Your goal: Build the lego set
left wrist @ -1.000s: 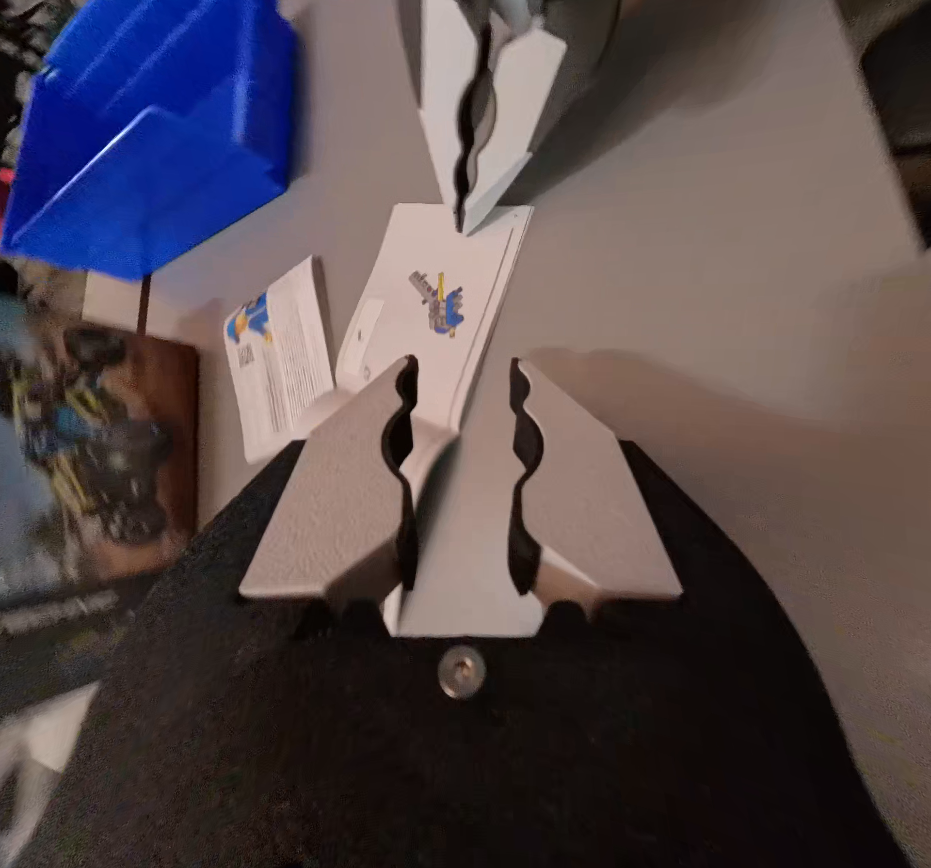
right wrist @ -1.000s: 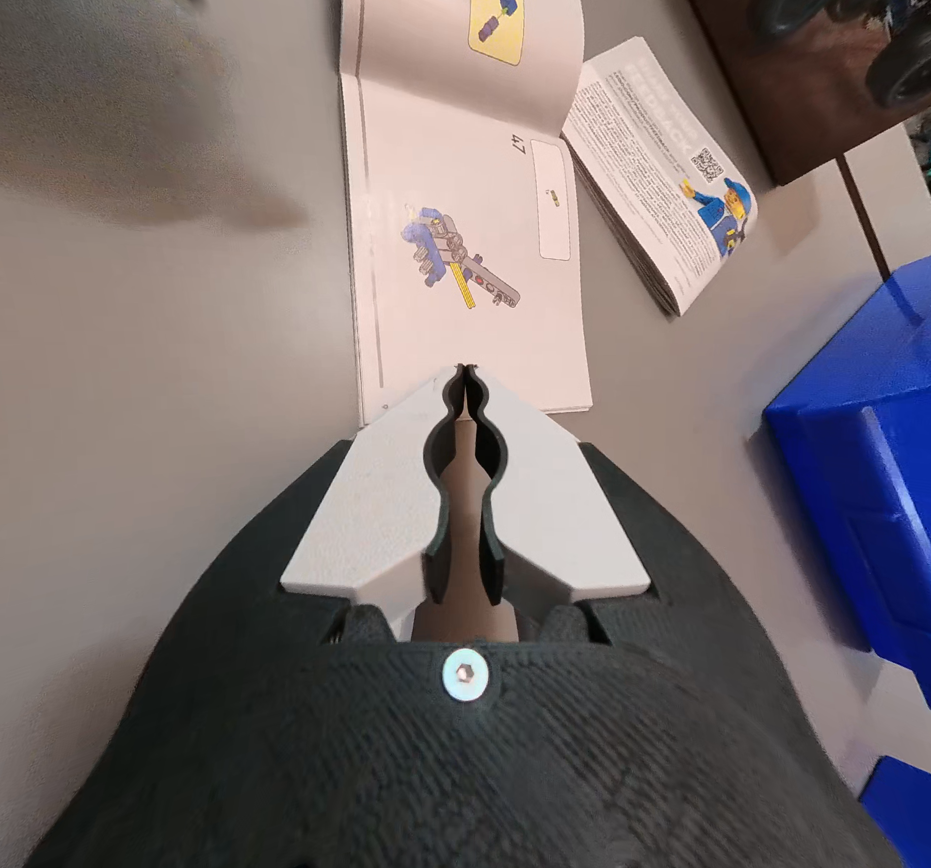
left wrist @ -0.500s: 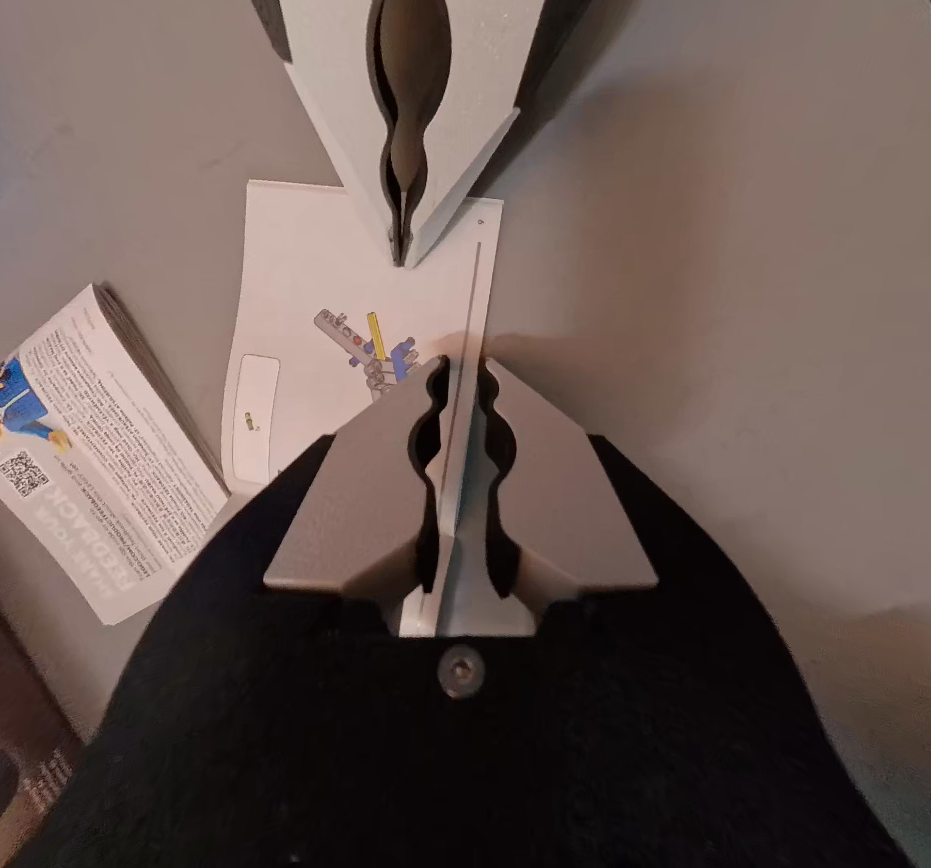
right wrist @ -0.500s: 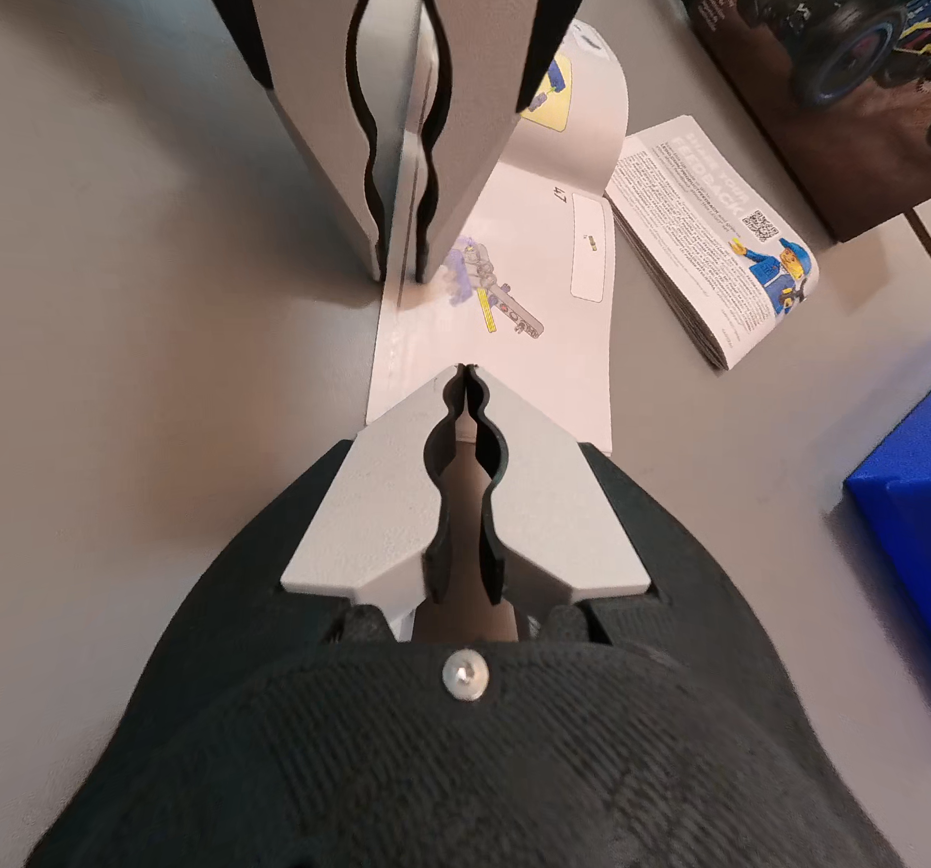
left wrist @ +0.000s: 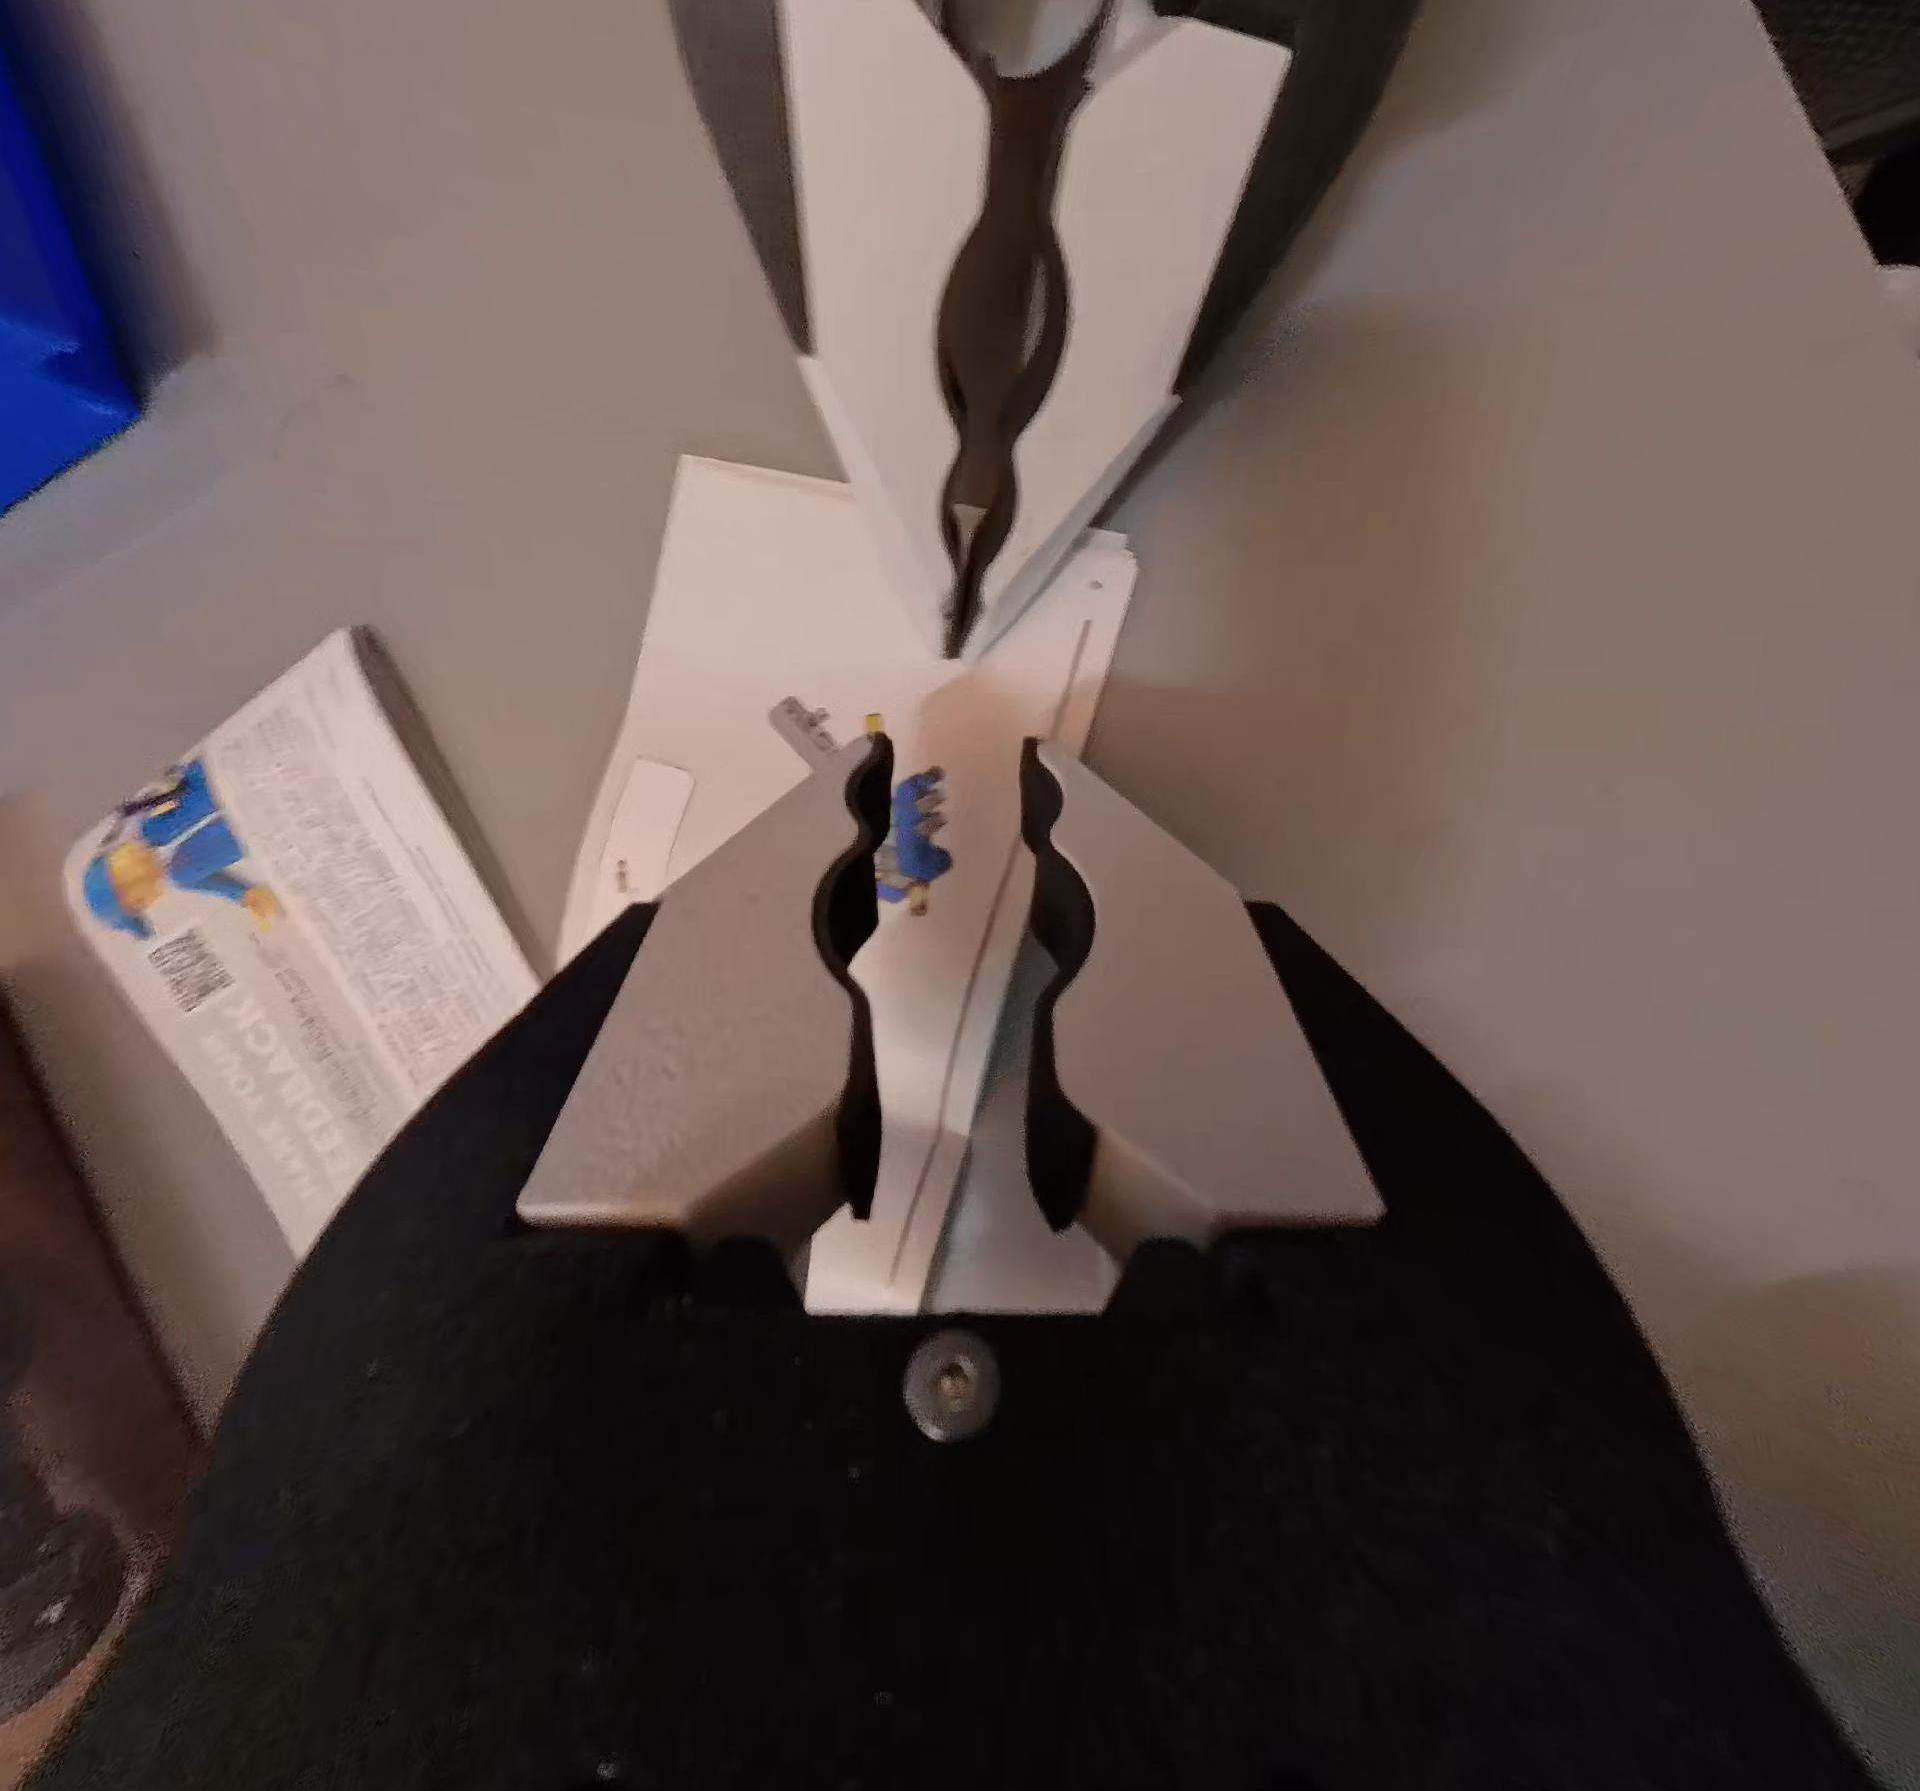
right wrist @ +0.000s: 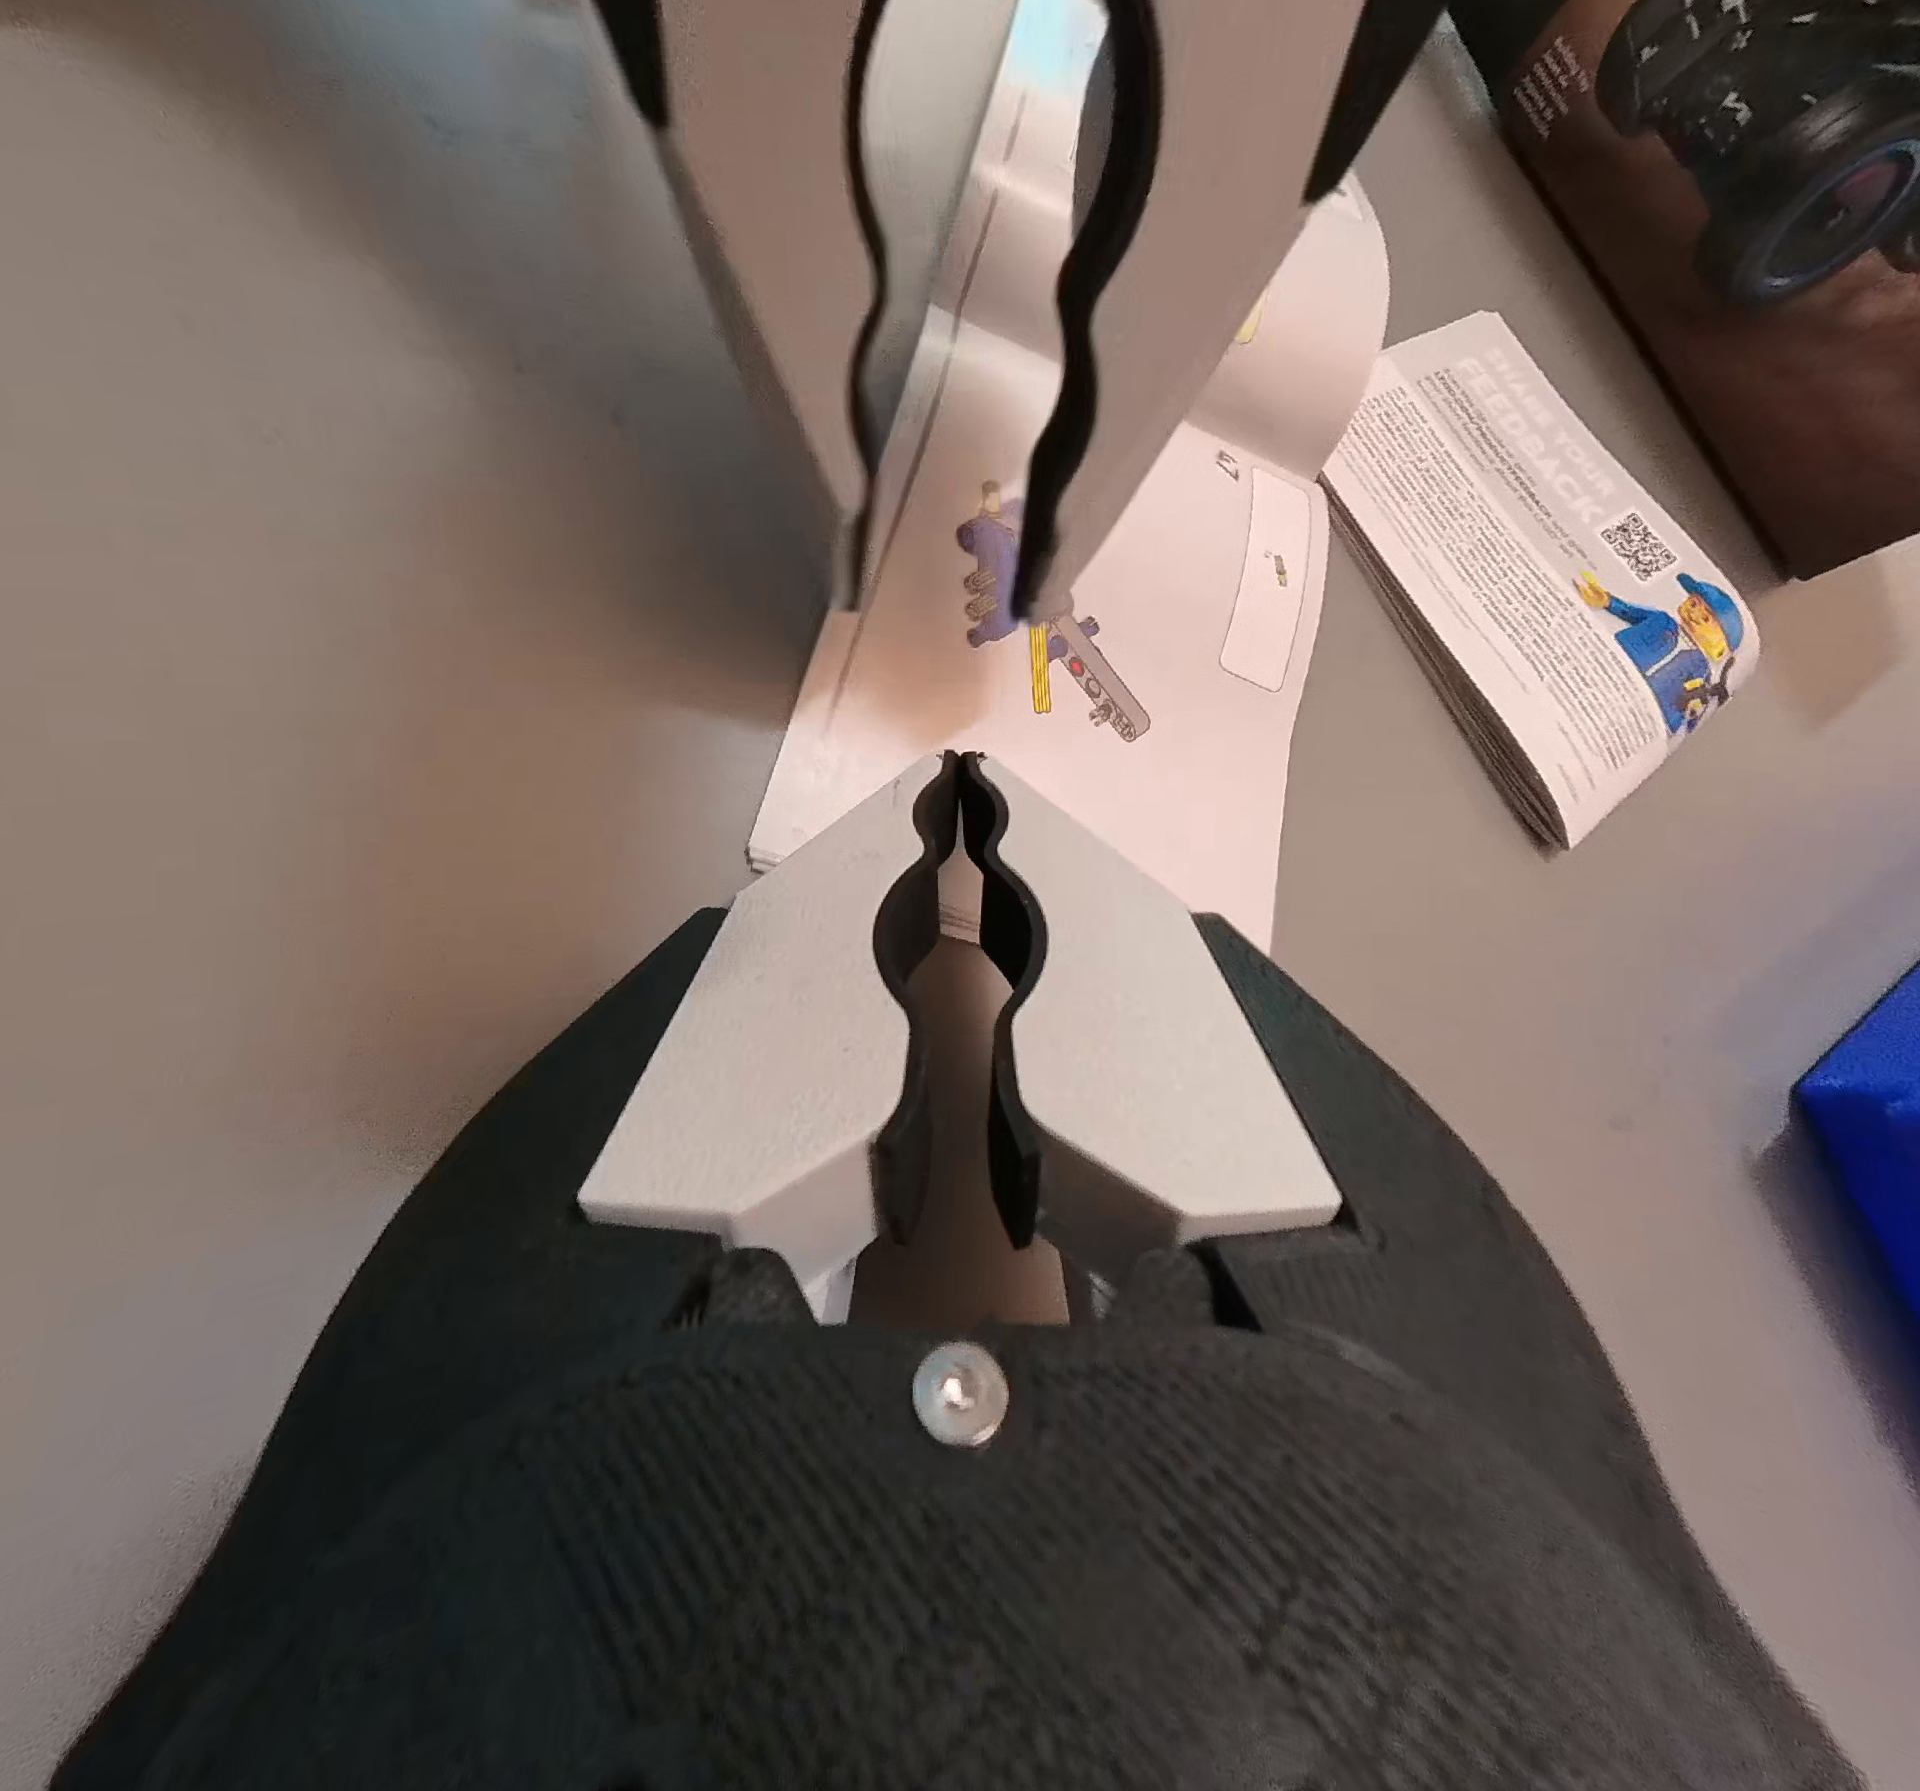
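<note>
An open instruction booklet (left wrist: 748,661) lies on the grey table; it also shows in the right wrist view (right wrist: 1153,806). My left gripper (left wrist: 956,749) is open just above the page. In the right wrist view the left gripper (right wrist: 940,603) has one fingertip by the page's edge and the other over the printed drawing. My right gripper (right wrist: 961,756) is shut, with its tips at the page's near corner. The left wrist view shows the right gripper (left wrist: 961,635) facing mine, tips on the page's far edge. I see nothing held in either gripper.
The booklet's thick folded-back part (left wrist: 291,910), with a minifigure picture, lies beside the open page (right wrist: 1538,578). A dark Lego box (right wrist: 1714,183) sits beyond it. A blue bin (left wrist: 52,235) stands at the table's side and shows in the right wrist view (right wrist: 1860,1170). My two grippers' fingertips are within a few centimetres of each other.
My left gripper has opened wider over the page since half a second ago. The right gripper stays shut at the page's corner. Both grippers came together over the booklet during the last second.
</note>
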{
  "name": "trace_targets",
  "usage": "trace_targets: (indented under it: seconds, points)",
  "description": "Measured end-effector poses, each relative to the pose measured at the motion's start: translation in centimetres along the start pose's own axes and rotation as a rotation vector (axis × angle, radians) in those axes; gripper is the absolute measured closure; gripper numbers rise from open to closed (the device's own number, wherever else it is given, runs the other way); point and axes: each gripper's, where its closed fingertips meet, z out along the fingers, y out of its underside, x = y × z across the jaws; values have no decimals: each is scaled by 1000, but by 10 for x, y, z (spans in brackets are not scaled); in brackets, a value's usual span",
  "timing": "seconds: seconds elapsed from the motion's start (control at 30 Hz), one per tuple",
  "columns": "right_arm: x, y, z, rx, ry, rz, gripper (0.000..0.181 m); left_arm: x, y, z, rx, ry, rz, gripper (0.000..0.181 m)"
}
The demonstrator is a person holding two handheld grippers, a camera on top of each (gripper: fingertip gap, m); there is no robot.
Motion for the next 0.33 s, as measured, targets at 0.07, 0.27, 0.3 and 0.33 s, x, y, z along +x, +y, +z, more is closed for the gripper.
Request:
trace_targets:
  seconds: [0.07,0.27,0.3,0.33]
  points:
    - [-2,-1,0,-5,-5,-5,181,7,9,6,-56,41,0,150]
    - [3,1,-1,-12,-3,18,181,14,18,12,-48,90,-69,162]
    - [22,7,-4,-46,82,34,181,14,18,12,-42,91,-85,163]
    - [41,15,-9,-86,162,71,181,14,18,12,-35,91,-96,163]
